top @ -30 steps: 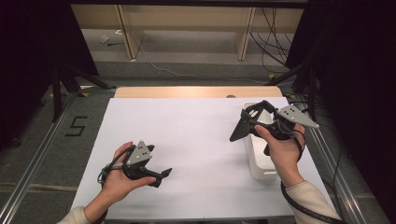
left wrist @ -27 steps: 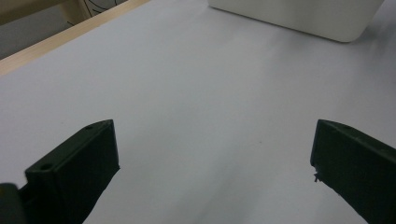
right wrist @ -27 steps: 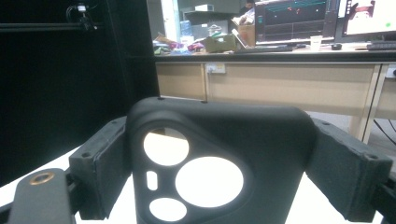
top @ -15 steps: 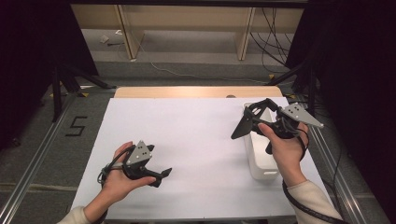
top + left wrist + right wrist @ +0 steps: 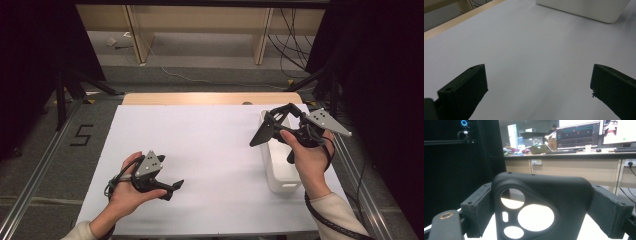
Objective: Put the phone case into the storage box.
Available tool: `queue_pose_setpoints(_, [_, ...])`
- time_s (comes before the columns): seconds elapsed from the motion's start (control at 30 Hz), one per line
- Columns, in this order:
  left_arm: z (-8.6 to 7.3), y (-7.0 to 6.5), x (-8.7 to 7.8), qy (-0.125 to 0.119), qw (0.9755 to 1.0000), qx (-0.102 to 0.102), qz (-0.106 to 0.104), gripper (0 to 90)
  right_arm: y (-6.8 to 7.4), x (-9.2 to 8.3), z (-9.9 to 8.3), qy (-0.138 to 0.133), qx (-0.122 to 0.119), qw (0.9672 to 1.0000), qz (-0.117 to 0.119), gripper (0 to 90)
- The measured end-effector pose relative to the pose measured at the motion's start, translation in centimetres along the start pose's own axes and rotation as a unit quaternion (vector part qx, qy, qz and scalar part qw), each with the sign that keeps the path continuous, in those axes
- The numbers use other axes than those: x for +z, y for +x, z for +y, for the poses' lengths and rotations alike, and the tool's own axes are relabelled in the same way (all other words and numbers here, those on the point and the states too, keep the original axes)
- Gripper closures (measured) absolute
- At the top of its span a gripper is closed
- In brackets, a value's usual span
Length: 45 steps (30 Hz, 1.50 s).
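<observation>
On the desk [image 5: 210,150], a white sheet covers nearly the whole top; a strip of bare wood shows along the far edge. Along the right edge stands a long white bin [image 5: 280,170], its near end towards the near right corner; the left gripper view catches one rounded end of it [image 5: 586,8] at the top of the frame.

Right gripper [image 5: 272,125]: held in the person's right hand above the far part of the bin, off the desk surface. Its jaws are closed on a black phone case [image 5: 541,205], one jaw pressing each long side. Case stands upright between them, camera cut-outs facing the lens: one large round opening, smaller ones beside it. In the high view the case [image 5: 264,131] shows as a dark slab tilting down towards the sheet.

Left gripper [image 5: 172,187]: held low at the near left part of the desk, lying close over the sheet. Its jaws stand wide apart, bare white sheet between them, nothing gripped.
</observation>
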<state>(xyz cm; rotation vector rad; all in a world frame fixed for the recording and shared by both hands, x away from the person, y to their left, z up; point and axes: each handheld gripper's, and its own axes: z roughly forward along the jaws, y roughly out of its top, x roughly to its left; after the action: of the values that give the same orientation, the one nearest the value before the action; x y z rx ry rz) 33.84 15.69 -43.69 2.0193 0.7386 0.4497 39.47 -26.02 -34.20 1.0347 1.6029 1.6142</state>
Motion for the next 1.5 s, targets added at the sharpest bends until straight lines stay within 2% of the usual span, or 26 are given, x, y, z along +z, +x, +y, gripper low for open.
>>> queue_pose_setpoints(1.0, [0.0,0.0,0.0,-0.001,1.0000,0.000,0.002,0.6,-1.6,-0.8,0.9,-0.012,0.000,0.9994,-0.034,15.1])
queue_pose_setpoints(1.5, [0.0,0.0,0.0,-0.001,1.0000,0.000,0.002,0.6,-2.2,-0.9,1.1,-0.009,-0.011,0.9985,-0.054,15.1])
